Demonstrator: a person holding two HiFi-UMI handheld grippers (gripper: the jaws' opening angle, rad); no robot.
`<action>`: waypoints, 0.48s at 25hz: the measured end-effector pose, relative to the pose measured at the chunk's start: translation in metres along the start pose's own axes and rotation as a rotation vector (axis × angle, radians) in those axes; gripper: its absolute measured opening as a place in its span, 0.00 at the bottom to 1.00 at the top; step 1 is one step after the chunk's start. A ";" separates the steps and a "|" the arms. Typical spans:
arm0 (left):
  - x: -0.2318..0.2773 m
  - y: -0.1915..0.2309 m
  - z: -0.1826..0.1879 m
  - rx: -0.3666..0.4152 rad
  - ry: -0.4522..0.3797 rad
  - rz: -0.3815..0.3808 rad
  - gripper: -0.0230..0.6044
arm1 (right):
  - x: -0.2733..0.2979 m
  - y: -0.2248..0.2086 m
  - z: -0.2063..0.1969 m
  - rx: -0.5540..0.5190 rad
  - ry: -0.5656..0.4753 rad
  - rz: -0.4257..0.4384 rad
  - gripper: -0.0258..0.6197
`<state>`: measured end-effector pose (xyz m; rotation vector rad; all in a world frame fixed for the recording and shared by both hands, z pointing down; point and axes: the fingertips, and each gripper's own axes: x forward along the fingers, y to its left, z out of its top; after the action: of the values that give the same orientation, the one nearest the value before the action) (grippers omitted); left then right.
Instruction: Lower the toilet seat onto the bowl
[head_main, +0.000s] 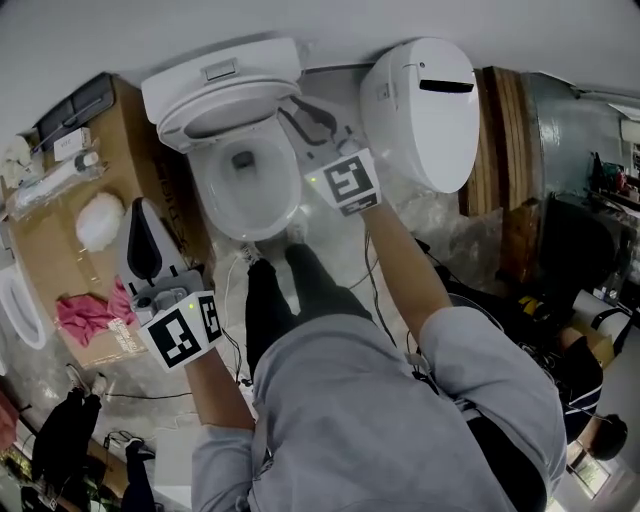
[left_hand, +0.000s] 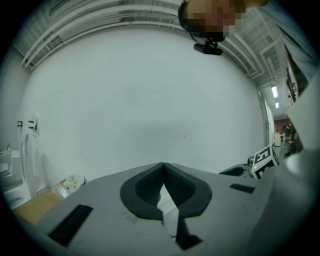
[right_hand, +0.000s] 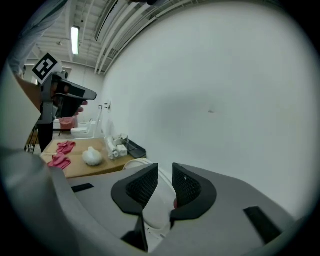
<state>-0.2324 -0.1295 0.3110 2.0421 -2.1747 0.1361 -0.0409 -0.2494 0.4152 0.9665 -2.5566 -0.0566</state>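
Reaching toward the far toilet, the right tongs (right_hand: 165, 171) stand parted, the raised toilet seat (head_main: 175, 130) showing white between them (pads not pressing), likely to tip it onto the bowl (head_main: 210, 205); the left tongs (left_hand: 163, 167), closed and empty, idle near left.

Toilet: a white ceramic toilet bowl (head_main: 245, 195) is standing at the wall, its inside showing.
Seat: the white oval plastic toilet seat (head_main: 225, 112) is sitting tilted over the bowl's back, just under the tank.
Right gripper: the grey right gripper (head_main: 303, 120) is reaching to the seat's right edge.
Left gripper: the grey left gripper (head_main: 143, 228) is hanging left of the bowl, well apart from it.
Box: a brown cardboard box (head_main: 50, 250) is carrying a pink cloth (head_main: 85, 315).
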 end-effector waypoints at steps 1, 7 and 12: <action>0.003 0.002 -0.003 0.002 0.004 0.002 0.04 | 0.007 -0.002 -0.005 -0.004 0.007 0.004 0.14; 0.015 0.010 -0.017 -0.005 0.027 0.019 0.04 | 0.041 -0.010 -0.027 -0.026 0.049 0.026 0.18; 0.023 0.016 -0.030 -0.006 0.042 0.026 0.04 | 0.065 -0.009 -0.046 -0.046 0.081 0.054 0.19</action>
<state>-0.2486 -0.1455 0.3448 1.9893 -2.1748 0.1742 -0.0612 -0.2932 0.4786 0.8648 -2.4943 -0.0595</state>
